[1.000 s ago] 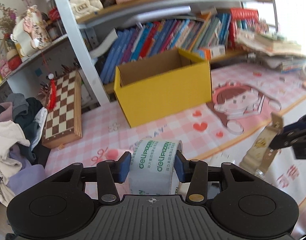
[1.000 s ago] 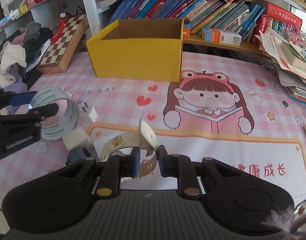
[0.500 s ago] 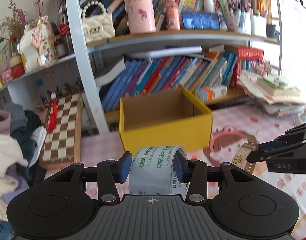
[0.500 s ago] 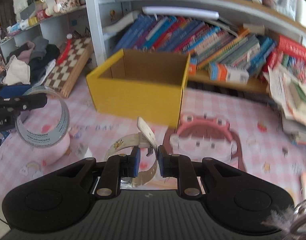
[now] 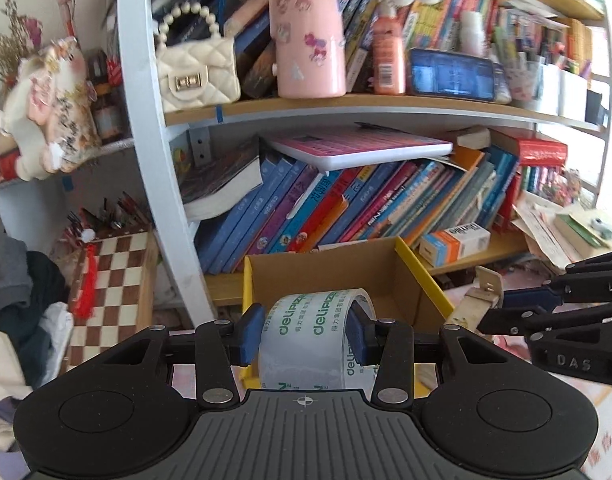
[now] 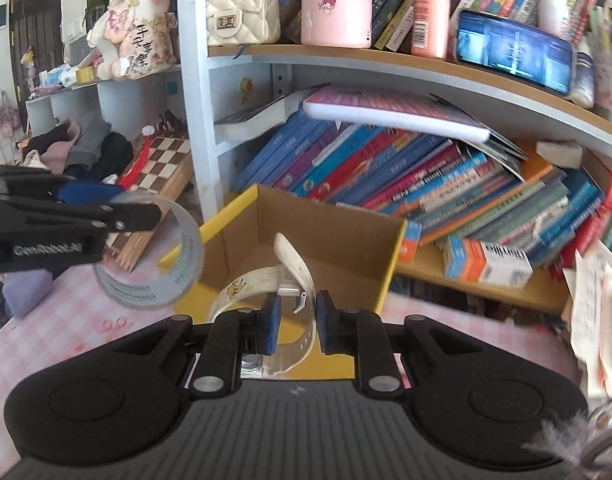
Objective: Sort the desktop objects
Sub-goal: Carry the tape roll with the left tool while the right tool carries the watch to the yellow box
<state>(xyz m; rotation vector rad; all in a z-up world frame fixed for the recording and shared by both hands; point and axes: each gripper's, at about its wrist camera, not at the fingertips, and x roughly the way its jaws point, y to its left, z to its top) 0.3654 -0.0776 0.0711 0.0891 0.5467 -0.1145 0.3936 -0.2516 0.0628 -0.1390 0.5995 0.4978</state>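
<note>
My left gripper (image 5: 303,330) is shut on a roll of clear tape (image 5: 314,336) with green "deliPIZE" lettering and holds it in the air in front of the open yellow cardboard box (image 5: 346,276). My right gripper (image 6: 295,320) is shut on a cream watch (image 6: 265,284) with a cartoon print on its strap, also raised near the box (image 6: 306,240). In the right wrist view the left gripper (image 6: 65,224) and the tape roll (image 6: 157,264) are at the left. In the left wrist view the watch (image 5: 476,298) and the right gripper's fingers (image 5: 546,312) are at the right.
A bookshelf with leaning books (image 5: 346,200) stands right behind the box. A chessboard (image 5: 109,280) leans at the left beside a pile of clothes (image 5: 17,300). A pink checked mat (image 6: 65,320) covers the desk. Stacked papers (image 6: 594,300) lie at the right.
Both grippers have risen and moved toward the yellow box, carrying the tape roll and the watch. The box and shelf now loom closer in both views.
</note>
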